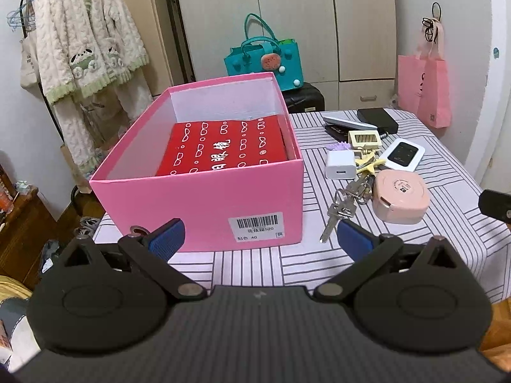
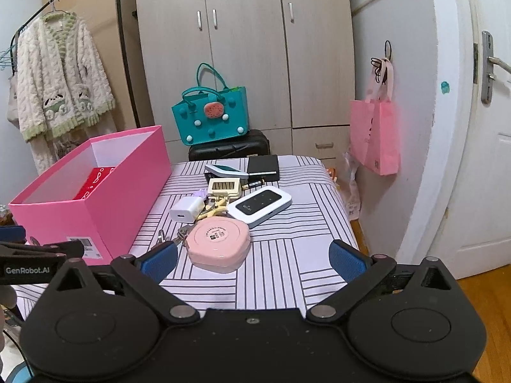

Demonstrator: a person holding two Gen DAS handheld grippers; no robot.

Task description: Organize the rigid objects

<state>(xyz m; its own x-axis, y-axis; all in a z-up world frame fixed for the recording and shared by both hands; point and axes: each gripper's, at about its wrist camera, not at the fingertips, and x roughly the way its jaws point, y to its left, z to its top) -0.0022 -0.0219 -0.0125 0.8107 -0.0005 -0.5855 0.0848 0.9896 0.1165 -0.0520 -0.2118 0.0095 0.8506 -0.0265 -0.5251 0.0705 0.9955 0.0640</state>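
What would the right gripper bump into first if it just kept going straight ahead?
Most likely the pink case, lying on the table just ahead, left of centre between the open right gripper. Depth is hard to judge.

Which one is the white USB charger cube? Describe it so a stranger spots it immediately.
Start at the pink shoebox on the striped table. Just right of it begins a clutter pile; the charger cube sits nearest the box. It alone is a plain white block with one port slot.

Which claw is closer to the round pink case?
Right. The right claw is open just in front of the pink case, nearly around it. The left claw is open too, facing the pink box, with the case off to its right.
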